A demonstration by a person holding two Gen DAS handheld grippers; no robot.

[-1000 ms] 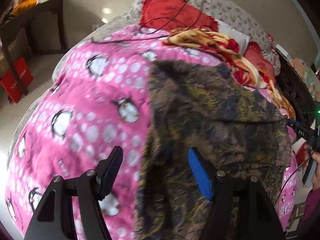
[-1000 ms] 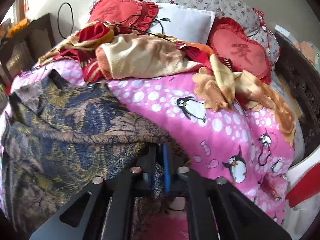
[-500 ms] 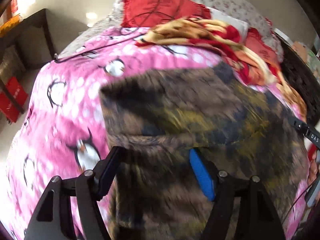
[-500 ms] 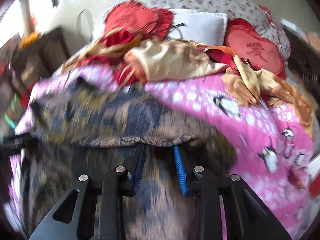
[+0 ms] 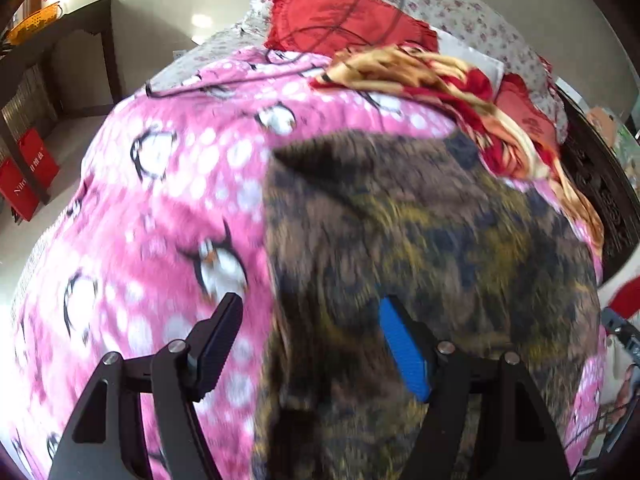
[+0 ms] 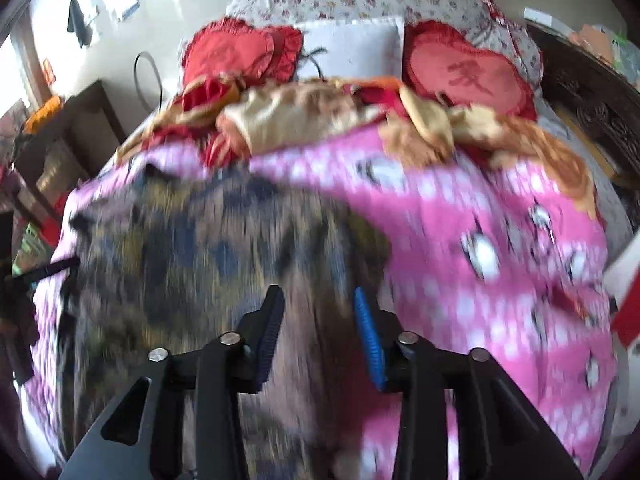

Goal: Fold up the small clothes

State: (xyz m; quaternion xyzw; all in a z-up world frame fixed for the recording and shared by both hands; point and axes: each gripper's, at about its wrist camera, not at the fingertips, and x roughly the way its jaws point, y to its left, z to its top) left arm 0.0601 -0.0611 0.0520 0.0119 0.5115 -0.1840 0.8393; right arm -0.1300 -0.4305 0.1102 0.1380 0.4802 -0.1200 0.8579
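Note:
A dark brown garment with a blue and gold pattern (image 5: 420,240) lies spread on the pink penguin blanket (image 5: 160,200); it also shows in the right wrist view (image 6: 200,264). My left gripper (image 5: 308,344) is open and empty, hovering over the garment's left edge, one finger over the blanket and one over the cloth. My right gripper (image 6: 318,328) is open and empty above the garment's right part. Both views are motion-blurred.
Red heart cushions (image 6: 464,68), a white pillow (image 6: 352,48) and a bunched red-and-tan blanket (image 6: 304,120) lie at the bed's head. A dark carved bed frame (image 6: 592,92) is on the right. A dark table (image 5: 60,60) and red bags (image 5: 28,172) stand left.
My right gripper opened and let go of the garment's edge, which now lies flat. Both grippers pulled back over the cloth; the left stayed open.

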